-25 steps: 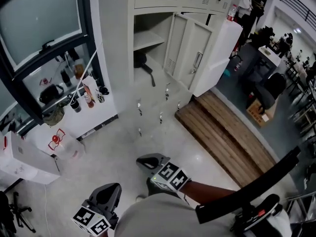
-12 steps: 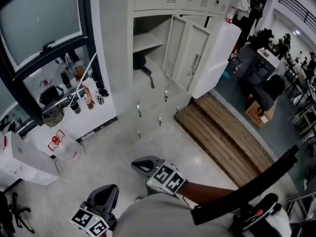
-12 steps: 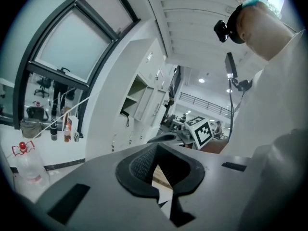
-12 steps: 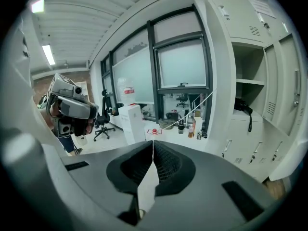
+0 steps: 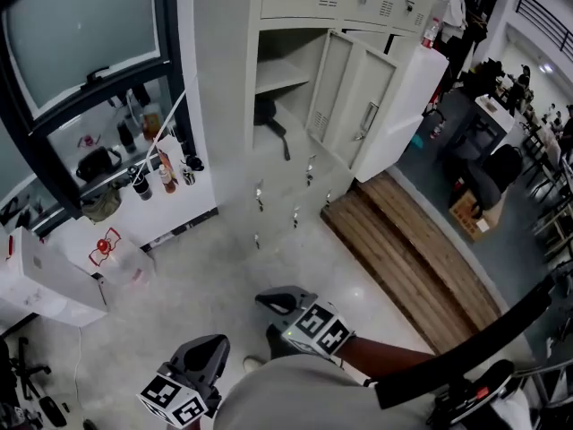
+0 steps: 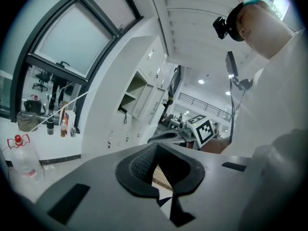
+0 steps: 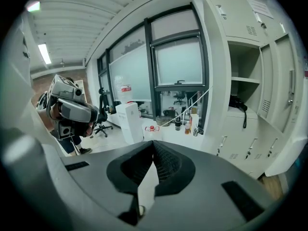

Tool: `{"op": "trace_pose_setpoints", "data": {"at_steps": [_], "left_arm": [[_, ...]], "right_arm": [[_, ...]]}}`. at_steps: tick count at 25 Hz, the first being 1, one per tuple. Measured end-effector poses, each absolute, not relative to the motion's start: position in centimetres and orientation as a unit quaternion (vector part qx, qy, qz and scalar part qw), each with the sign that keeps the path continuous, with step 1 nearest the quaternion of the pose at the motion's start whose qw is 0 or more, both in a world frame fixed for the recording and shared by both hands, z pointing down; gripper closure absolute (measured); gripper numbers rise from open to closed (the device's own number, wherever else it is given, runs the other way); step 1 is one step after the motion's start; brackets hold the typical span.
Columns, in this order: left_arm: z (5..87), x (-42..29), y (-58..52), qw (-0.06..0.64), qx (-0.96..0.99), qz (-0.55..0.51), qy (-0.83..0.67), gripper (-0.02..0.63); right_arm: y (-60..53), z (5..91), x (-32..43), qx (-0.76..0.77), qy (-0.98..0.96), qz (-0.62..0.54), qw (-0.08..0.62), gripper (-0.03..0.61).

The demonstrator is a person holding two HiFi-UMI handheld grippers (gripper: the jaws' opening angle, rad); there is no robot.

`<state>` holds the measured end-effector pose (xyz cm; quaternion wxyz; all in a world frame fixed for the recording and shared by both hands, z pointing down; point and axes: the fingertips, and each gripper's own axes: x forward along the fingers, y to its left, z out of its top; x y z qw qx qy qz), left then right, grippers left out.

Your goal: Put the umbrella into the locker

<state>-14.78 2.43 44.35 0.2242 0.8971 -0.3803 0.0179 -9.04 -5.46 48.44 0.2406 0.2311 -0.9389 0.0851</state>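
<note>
Head view: the open locker (image 5: 285, 72) stands across the floor, its door (image 5: 356, 113) swung out to the right. A dark folded object, read as the umbrella (image 5: 265, 112), lies on the bottom of the compartment under the shelf, with its strap hanging over the front edge. The left gripper (image 5: 208, 346) and right gripper (image 5: 269, 299) are held low, close to the person's body and well apart from the locker.

Left gripper view: the fingers (image 6: 139, 165) meet at the tips, with nothing between them.

Right gripper view: the fingers (image 7: 166, 165) are fully closed and likewise empty. The umbrella shows far off in the compartment.

Judgement: stowing appears complete, and what is left, if anything, is the door. To close it well, approach the door's outer face. Push with closed fingers near the handle side rather than near the hinge. First check that the hanging strap sits inside the front edge, since it could catch between door and frame.
</note>
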Motion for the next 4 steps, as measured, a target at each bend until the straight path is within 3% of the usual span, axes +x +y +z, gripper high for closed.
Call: {"op": "trace_pose_setpoints", "data": {"at_steps": [4], "left_arm": [[45.41, -14.48, 1.99, 0.236, 0.901, 0.02, -0.364, 0.603]], "right_arm": [[-5.39, 48.77, -8.16, 0.246, -0.932, 0.092, 0.25, 0.561]]}}
